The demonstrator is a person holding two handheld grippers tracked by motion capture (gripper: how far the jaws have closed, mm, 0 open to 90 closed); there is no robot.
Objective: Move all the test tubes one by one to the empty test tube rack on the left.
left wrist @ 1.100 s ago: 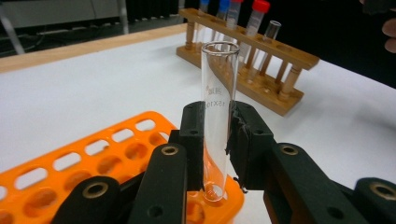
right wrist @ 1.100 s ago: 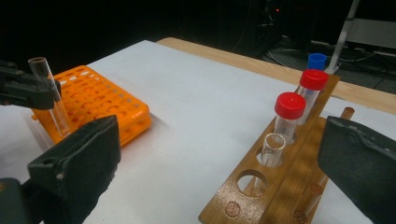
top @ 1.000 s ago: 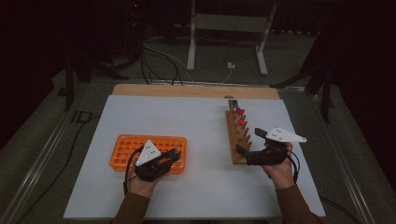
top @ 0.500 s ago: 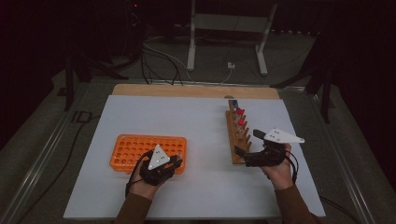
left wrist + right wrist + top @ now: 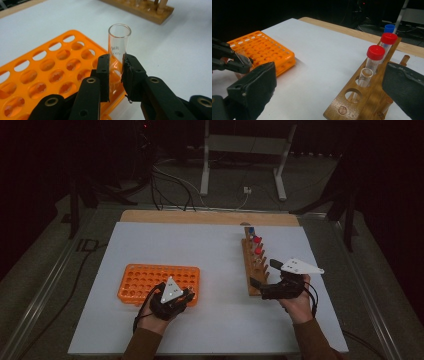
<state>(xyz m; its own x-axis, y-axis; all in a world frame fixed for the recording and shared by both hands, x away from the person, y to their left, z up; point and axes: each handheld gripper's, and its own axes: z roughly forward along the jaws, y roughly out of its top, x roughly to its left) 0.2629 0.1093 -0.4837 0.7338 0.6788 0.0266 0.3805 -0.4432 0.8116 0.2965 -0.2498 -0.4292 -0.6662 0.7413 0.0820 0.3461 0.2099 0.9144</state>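
Observation:
My left gripper (image 5: pixel 116 61) is shut on a clear, uncapped glass test tube (image 5: pixel 119 41), held upright over the near right corner of the orange tube rack (image 5: pixel 50 67). In the high view that gripper (image 5: pixel 186 295) sits at the rack's (image 5: pixel 150 276) near right corner. My right gripper (image 5: pixel 262 276) is open with nothing between its jaws, at the near end of the wooden tube rack (image 5: pixel 252 265). From the right gripper view (image 5: pixel 329 68), the wooden rack (image 5: pixel 367 102) holds an open clear tube (image 5: pixel 365 76), two red-capped tubes (image 5: pixel 375 52) and a blue-capped one (image 5: pixel 389 28).
A white sheet (image 5: pixel 215 250) covers the table, with a wooden strip (image 5: pixel 200 217) along its far edge. Bare sheet lies between the two racks. Cables and a metal stand (image 5: pixel 240 150) are on the dark floor beyond.
My left gripper has shifted slightly to the right and nearer with the tube in it. The right gripper has not moved.

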